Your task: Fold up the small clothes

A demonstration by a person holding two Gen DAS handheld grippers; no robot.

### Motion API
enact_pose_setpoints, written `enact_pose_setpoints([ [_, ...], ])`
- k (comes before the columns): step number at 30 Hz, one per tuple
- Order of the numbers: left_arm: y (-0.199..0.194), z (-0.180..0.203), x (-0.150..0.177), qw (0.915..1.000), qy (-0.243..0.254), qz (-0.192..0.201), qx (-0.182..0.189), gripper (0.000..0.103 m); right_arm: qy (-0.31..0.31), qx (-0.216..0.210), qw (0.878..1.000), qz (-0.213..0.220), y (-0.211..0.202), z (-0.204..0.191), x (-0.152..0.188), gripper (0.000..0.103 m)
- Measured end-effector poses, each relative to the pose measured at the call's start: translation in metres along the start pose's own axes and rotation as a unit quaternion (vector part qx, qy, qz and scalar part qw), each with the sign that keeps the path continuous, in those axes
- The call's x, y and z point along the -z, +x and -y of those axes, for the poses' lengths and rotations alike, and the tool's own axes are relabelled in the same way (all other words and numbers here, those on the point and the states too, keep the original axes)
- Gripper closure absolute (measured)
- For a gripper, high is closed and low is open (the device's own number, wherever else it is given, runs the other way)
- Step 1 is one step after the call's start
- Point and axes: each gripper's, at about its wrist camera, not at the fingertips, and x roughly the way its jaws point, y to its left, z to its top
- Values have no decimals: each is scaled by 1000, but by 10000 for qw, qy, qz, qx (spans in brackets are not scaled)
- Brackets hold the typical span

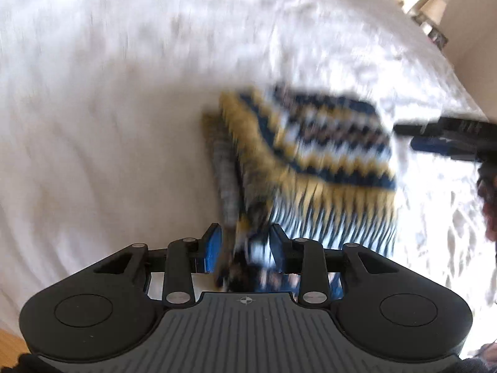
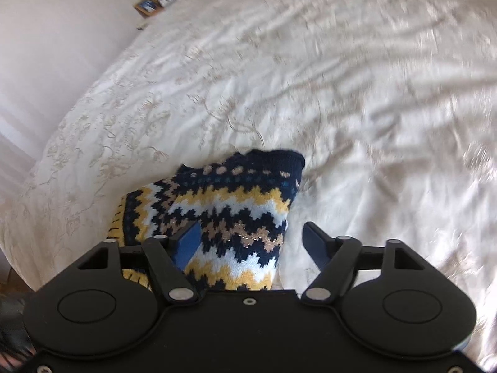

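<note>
knit garment (image 2: 223, 217): on bed (image 2: 357, 93); near edge clamped in left tool (image 1: 245, 242); right tool (image 2: 251, 239) nearer its far end, fingers apart, unclamped.

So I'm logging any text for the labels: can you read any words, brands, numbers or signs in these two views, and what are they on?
No readable words or numbers in either view.
Left gripper: only a small crosshair mark on its grey body, no letters.
Knitted garment: zigzag pattern only, no tag showing.
Items on the bedside table: too small and blurred to read.
</note>
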Motion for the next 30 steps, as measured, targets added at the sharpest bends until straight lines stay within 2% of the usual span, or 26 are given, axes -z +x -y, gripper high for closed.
enact_pose_setpoints([
  [2, -22, 14, -14, 9988, 214, 419, -151, 70, -44, -10, 10000, 72, -6, -4, 1, 49],
  [4, -31, 27, -28, 9966, 398, 724, -10, 69, -92, 55, 9998, 192, -7, -7, -2, 57],
  [6, -28, 43, -41, 9946, 652, 789, 182, 69, -159, 180, 9994, 240, -6, -8, -4, 63],
  [7, -19, 51, -48, 9938, 767, 776, 213, 69, -181, 231, 9993, 250, -4, -9, -5, 65],
  [9, 2, 57, -58, 9938, 887, 631, 225, 69, -178, 271, 9992, 239, 0, -10, -8, 77],
  [11, 26, 55, -63, 9952, 886, 332, 249, 69, -183, 233, 9994, 203, 4, -13, -9, 78],
  [14, 56, 41, -53, 9956, 909, -132, 159, 70, -302, 179, 9994, -63, 21, -19, -8, 84],
  [15, 67, 35, -48, 9951, 924, -341, 108, 69, -310, 246, 9990, -222, 31, -19, -7, 84],
  [18, 78, 21, -38, 9946, 936, -403, 204, 68, -185, 494, 9967, -617, 61, -12, -5, 87],
  [22, 77, 18, -42, 9948, 845, -500, 276, 68, -113, 704, 9947, -744, 84, -10, -9, 88],
  [25, 78, 19, -46, 9951, 749, -592, 263, 68, -96, 828, 9941, -700, 81, -14, -16, 87],
  [27, 76, 19, -47, 9952, 709, -631, 250, 68, -59, 916, 9945, -502, 67, -19, -18, 73],
  [30, 75, 18, -47, 9951, 697, -666, 240, 68, -75, 1074, 9940, -178, 44, -30, -15, 69],
])
